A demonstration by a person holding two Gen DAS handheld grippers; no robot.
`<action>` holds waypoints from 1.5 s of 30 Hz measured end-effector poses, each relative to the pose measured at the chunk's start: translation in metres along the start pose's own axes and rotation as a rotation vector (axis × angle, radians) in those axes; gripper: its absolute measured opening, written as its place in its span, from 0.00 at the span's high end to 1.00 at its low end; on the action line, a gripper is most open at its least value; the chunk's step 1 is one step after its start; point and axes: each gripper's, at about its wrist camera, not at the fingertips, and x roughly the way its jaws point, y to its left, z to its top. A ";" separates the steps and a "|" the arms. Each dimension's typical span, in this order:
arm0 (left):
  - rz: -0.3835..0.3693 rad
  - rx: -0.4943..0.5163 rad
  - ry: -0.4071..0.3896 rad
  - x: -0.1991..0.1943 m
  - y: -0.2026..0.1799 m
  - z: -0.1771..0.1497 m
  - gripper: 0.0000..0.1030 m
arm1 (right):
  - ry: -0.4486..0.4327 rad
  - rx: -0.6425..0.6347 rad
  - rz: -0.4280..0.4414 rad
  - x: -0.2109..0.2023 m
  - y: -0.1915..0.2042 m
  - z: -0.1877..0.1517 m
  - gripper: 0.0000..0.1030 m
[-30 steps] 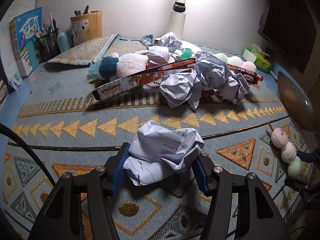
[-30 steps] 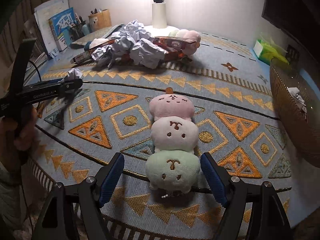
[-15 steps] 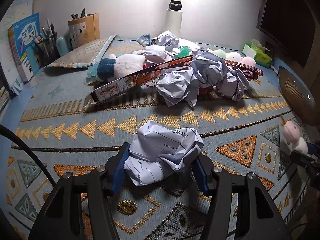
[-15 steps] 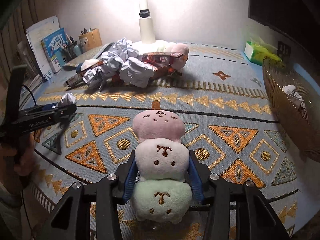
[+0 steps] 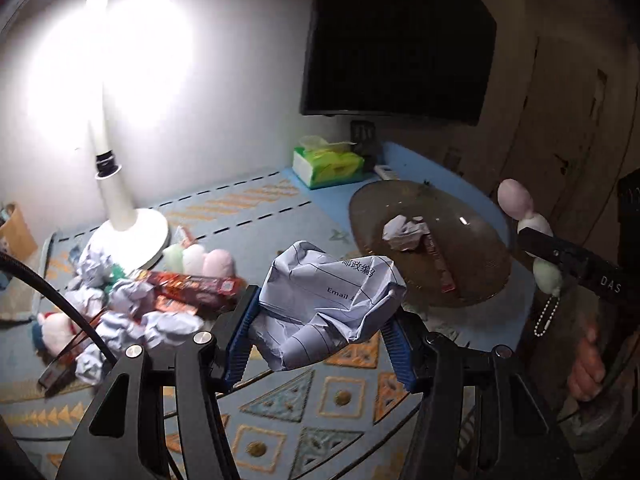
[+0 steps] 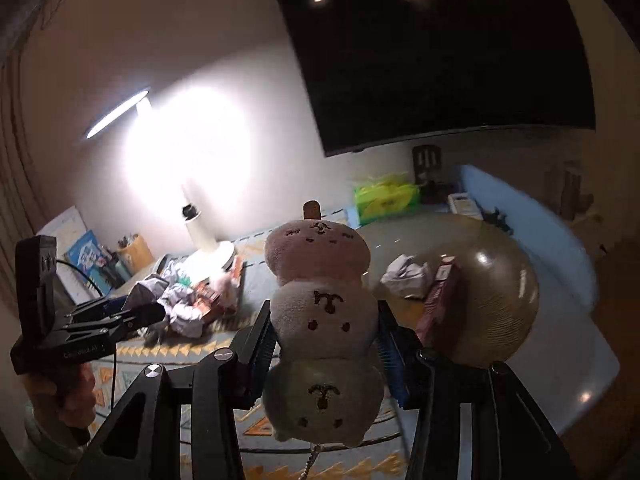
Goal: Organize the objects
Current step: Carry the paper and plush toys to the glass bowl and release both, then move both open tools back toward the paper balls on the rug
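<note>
While the left gripper (image 5: 320, 320) is clamping a light, crushable paper ball (image 5: 326, 300), the right gripper (image 6: 326, 344) is squeezing a soft plush toy (image 6: 322, 320) at its middle.

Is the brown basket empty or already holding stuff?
Not empty. The basket holds a crumpled paper and a reddish box leaning inside; the right wrist view shows both too.
</note>
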 end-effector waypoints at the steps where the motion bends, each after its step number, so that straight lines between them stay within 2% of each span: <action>1: -0.033 0.016 -0.005 0.008 -0.013 0.010 0.47 | -0.016 0.034 -0.037 -0.001 -0.011 0.008 0.54; 6: -0.149 0.060 -0.002 0.060 -0.060 0.046 0.46 | -0.014 0.146 -0.156 0.025 -0.054 0.037 0.54; 9: -0.178 0.055 0.000 0.088 -0.075 0.055 0.46 | 0.038 0.208 -0.171 0.046 -0.070 0.041 0.54; 10: -0.179 0.058 -0.011 0.095 -0.078 0.057 0.45 | 0.052 0.227 -0.171 0.052 -0.074 0.040 0.54; 11: -0.181 0.062 -0.020 0.101 -0.081 0.058 0.38 | 0.062 0.237 -0.170 0.057 -0.075 0.040 0.54; 12: -0.188 0.063 -0.021 0.108 -0.083 0.059 0.23 | 0.072 0.240 -0.166 0.062 -0.076 0.040 0.48; 13: -0.184 0.055 -0.018 0.115 -0.083 0.059 0.17 | 0.085 0.246 -0.170 0.067 -0.078 0.037 0.33; 14: -0.185 0.038 -0.014 0.120 -0.081 0.058 0.13 | 0.091 0.255 -0.179 0.071 -0.080 0.036 0.26; 17: -0.199 -0.016 0.035 0.133 -0.071 0.051 0.13 | 0.102 0.257 -0.177 0.072 -0.083 0.030 0.24; 19: -0.204 -0.033 0.035 0.130 -0.062 0.045 0.13 | 0.105 0.266 -0.163 0.069 -0.085 0.027 0.24; 25: -0.161 -0.037 -0.020 0.087 -0.036 0.036 0.13 | 0.090 0.232 -0.135 0.054 -0.059 0.026 0.24; 31: -0.081 -0.062 -0.121 0.020 0.004 0.023 0.13 | 0.096 0.114 -0.071 0.048 0.005 0.020 0.24; 36: 0.033 -0.146 -0.204 -0.045 0.060 0.004 0.13 | 0.150 0.018 0.029 0.060 0.065 0.000 0.24; 39: 0.162 -0.203 -0.243 -0.084 0.096 -0.009 0.13 | 0.183 -0.028 0.066 0.073 0.098 -0.013 0.24; 41: 0.236 -0.230 -0.248 -0.100 0.116 -0.023 0.09 | 0.203 -0.061 0.065 0.084 0.117 -0.023 0.24; 42: 0.259 -0.247 -0.247 -0.105 0.127 -0.032 0.01 | 0.210 -0.085 0.056 0.092 0.128 -0.030 0.24; 45: 0.312 -0.330 -0.214 -0.107 0.159 -0.067 0.00 | 0.246 -0.169 0.032 0.114 0.155 -0.054 0.24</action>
